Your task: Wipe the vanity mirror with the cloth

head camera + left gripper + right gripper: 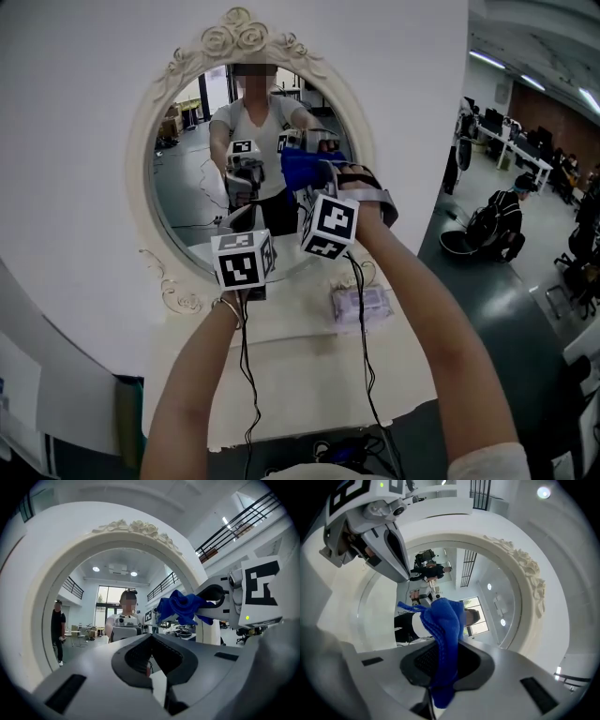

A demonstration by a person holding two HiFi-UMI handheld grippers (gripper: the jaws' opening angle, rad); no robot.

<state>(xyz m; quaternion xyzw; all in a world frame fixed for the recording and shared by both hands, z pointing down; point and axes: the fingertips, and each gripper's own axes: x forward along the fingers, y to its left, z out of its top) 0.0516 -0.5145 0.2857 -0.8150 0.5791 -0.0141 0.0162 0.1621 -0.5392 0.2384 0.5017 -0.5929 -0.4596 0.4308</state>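
The oval vanity mirror (187,192) in an ornate white frame (150,122) stands on a white table (300,375) against the wall. My right gripper (319,174) is shut on a bunched blue cloth (302,169) and holds it against the upper right of the glass. In the right gripper view the cloth (445,620) hangs out between the jaws of that gripper (440,670). My left gripper (242,212) is shut with nothing in it, low in front of the glass, left of the cloth (180,606). The mirror frame (131,529) fills the left gripper view.
A small wrapped purple packet (359,305) lies on the table at the mirror's foot. Black cables (246,375) run from both grippers over the table's front edge. A person (502,225) sits by desks at the far right. People show as reflections in the glass.
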